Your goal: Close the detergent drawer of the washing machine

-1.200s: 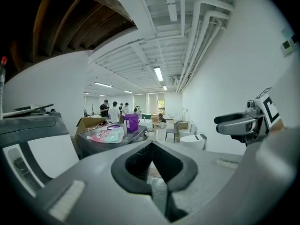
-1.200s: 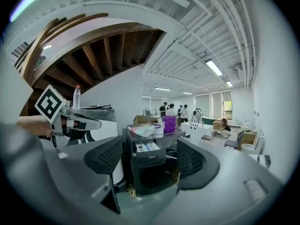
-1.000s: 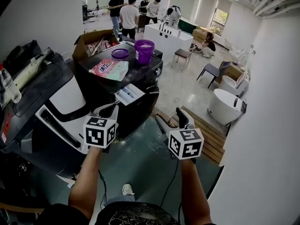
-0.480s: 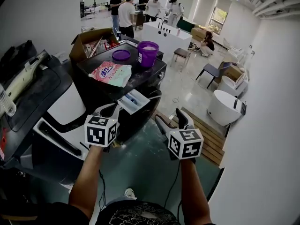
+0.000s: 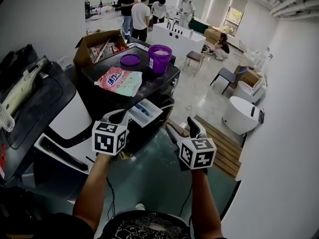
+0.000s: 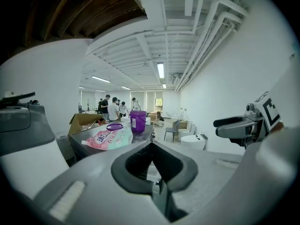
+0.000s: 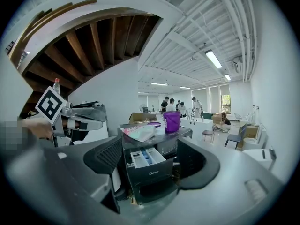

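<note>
The left gripper [image 5: 118, 114] was held at the left, close to the left edge of the detergent drawer [image 5: 144, 112], though contact could not be confirmed. Its fingers [image 6: 93, 186] were clenched together on nothing, and the left forearm [image 5: 94, 188] was stretched forward and slightly inward. The drawer stood open, projecting from the front of the washing machine [image 5: 162, 81] toward the person, with its white and blue compartments exposed; it lay between the two grippers. The step in hand was judged to be the approach for the push. It would be done best if the shut fingers were set squarely against the drawer's front panel and the drawer were driven straight back into the machine, since a slanted or off-centre push could be expected to jam it. The right gripper [image 5: 180, 124] was held to the right and somewhat nearer. Its fingers [image 7: 105, 156] were released and spread wide, the drawer framed between them but untouched, and the right forearm [image 5: 204, 203] was extended straight ahead.
</note>
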Available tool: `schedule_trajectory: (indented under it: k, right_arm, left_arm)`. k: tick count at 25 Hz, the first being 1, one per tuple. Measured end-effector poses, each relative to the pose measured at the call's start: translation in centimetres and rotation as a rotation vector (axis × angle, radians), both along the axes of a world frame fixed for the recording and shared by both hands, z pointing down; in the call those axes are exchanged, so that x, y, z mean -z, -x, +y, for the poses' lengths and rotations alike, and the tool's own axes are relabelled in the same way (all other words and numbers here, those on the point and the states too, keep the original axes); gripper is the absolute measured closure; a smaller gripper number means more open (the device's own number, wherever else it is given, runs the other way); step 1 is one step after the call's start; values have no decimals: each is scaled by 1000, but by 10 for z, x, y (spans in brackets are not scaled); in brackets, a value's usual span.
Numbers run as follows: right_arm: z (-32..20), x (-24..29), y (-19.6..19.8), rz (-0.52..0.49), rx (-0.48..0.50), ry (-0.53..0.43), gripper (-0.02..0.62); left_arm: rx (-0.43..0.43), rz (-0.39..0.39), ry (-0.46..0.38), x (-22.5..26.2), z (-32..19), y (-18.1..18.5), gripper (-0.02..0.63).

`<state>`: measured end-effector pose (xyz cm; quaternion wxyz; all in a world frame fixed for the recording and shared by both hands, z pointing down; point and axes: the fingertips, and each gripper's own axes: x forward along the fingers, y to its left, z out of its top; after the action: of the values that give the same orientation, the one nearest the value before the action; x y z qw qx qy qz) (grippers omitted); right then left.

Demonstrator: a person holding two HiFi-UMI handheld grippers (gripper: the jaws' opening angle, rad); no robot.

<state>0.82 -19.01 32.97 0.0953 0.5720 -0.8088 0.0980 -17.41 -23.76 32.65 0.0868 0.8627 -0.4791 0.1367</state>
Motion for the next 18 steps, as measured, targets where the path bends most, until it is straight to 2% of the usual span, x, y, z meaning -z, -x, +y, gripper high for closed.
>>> schedule_trajectory:
  k: [7,14,18]
  right_arm:
    - [-13,-26,5,-72,24,26,225]
    - [-23,-60,1,-215,61,43,227]
    - [-37,-86,1,-288,90,69,227]
  left_arm:
    - [-13,-16,20,-18,-17,-5,604]
    - [-23,-59,23,-36,-28,-14,606]
    - [0,-74,24,-51,-33,-15,604]
